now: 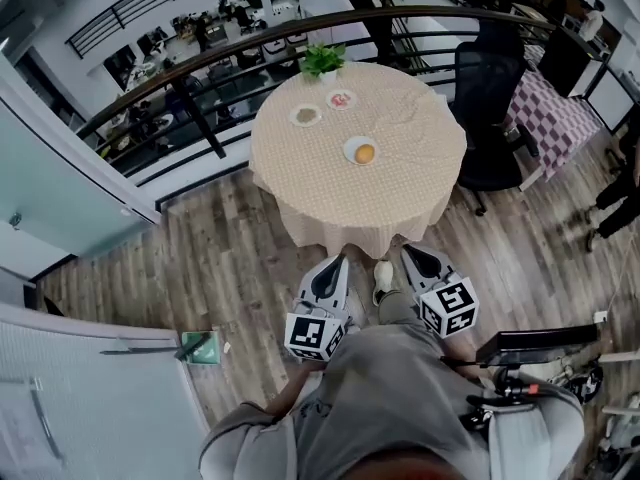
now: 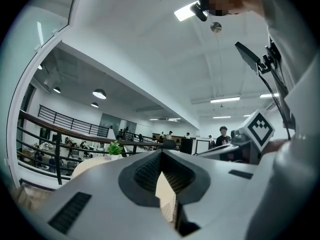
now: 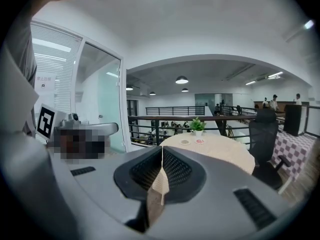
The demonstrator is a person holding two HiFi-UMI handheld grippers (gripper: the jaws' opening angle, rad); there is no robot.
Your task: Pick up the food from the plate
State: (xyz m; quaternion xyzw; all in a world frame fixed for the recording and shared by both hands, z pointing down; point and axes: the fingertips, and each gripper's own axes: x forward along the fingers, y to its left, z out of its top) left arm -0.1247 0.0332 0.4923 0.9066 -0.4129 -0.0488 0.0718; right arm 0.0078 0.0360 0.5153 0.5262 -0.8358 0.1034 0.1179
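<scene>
Down low, left gripper (image 1: 336, 264): jaws pressed together, nothing in them, well short of the table (image 1: 400, 193).
Plate (image 1: 349, 148): white, on the near half of the tablecloth, with the food (image 1: 365, 153) on it, a small round orange thing (two other small plates sit farther back by the plant (image 1: 322, 60)).
Right gripper (image 1: 415, 256): also squeezed closed and empty, aimed roughly at the table.
Chair (image 1: 490, 118): black, at the table's right edge, so I'd avoid that side.
Tip: step in close first, spread one gripper's jaws before lowering, then pinch gently; I'd guess it rolls.
</scene>
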